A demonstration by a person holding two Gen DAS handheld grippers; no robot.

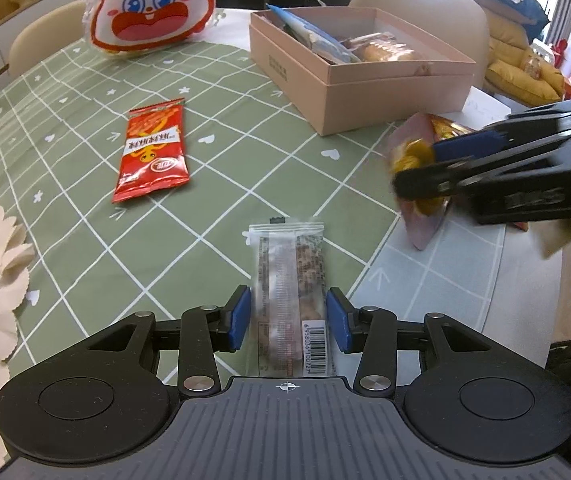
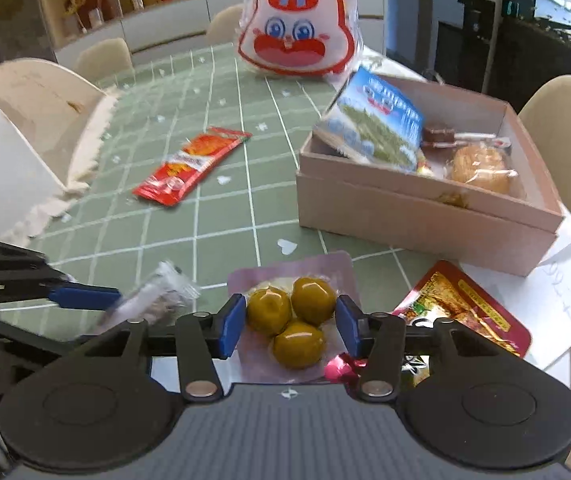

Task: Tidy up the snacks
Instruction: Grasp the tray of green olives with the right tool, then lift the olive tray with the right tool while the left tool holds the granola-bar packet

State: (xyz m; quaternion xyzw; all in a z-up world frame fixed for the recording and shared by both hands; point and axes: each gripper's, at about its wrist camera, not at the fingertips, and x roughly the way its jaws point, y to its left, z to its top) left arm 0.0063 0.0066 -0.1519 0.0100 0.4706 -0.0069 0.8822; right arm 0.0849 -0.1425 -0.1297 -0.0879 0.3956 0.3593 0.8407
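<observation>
Snacks lie scattered on the green checked tablecloth [image 1: 85, 128] around a pink box [image 1: 365, 92] that already holds a blue pouch [image 2: 373, 128] and a round cake [image 2: 479, 168]; the left gripper [image 1: 288, 318] has its blue pads on either side of a clear-wrapped nut bar [image 1: 289, 276], touching or almost touching its edges, and whether it grips yet I cannot tell; the bar seems to rest flat on the cloth; the right gripper [image 2: 289, 322] straddles a pink pouch of three golden balls [image 2: 289, 312], pads against the balls' flanks, and the left view shows the pouch tilted up off the cloth, so it seems pinched and lifted; a red sachet [image 1: 151, 152] lies well apart on the cloth, a red foil pack [image 2: 461, 308] just beside the box, a rabbit-face bag [image 1: 149, 4] at the far end; I judge every packet light and crinkly, its film slippery; the bar looks stiff enough to take across its width near the middle; the balls would roll under pressure, so a hold on the flat sealed rim seems safer
</observation>
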